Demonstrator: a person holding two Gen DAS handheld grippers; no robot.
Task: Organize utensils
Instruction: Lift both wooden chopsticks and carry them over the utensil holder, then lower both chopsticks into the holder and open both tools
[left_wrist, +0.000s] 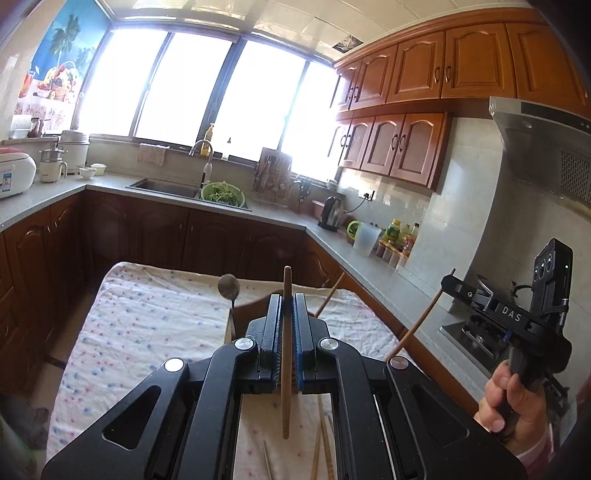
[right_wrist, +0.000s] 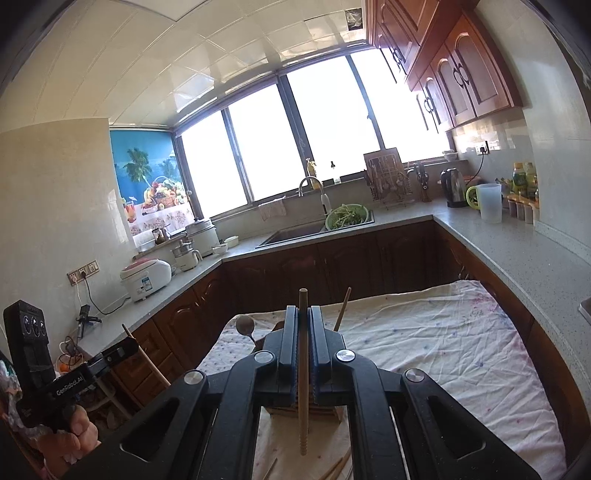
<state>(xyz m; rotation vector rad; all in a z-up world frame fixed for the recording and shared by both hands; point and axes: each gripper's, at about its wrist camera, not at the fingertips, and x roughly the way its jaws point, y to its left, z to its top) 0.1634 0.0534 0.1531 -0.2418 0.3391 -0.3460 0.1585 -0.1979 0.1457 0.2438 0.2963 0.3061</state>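
My left gripper (left_wrist: 287, 300) is shut on a wooden chopstick (left_wrist: 286, 369) that stands nearly upright between its blue pads, above the dotted cloth on the table (left_wrist: 147, 325). Just past it stands a wooden utensil holder (left_wrist: 251, 314) with a metal spoon (left_wrist: 228, 286) and a chopstick (left_wrist: 330, 295) in it. My right gripper (right_wrist: 303, 312) is shut on another chopstick (right_wrist: 303, 387), also upright, over the same holder (right_wrist: 277, 410). Each gripper shows in the other's view, with a person's hand (left_wrist: 513, 398) on its grip. Loose chopsticks (left_wrist: 321, 450) lie on the cloth below.
Grey counters (left_wrist: 369, 258) over dark cabinets ring the table on three sides. A sink (left_wrist: 166, 186) with a green colander sits under the window. A kettle (left_wrist: 330, 214), a jug and bottles line the right counter, and a stove (left_wrist: 476, 332) is at the right.
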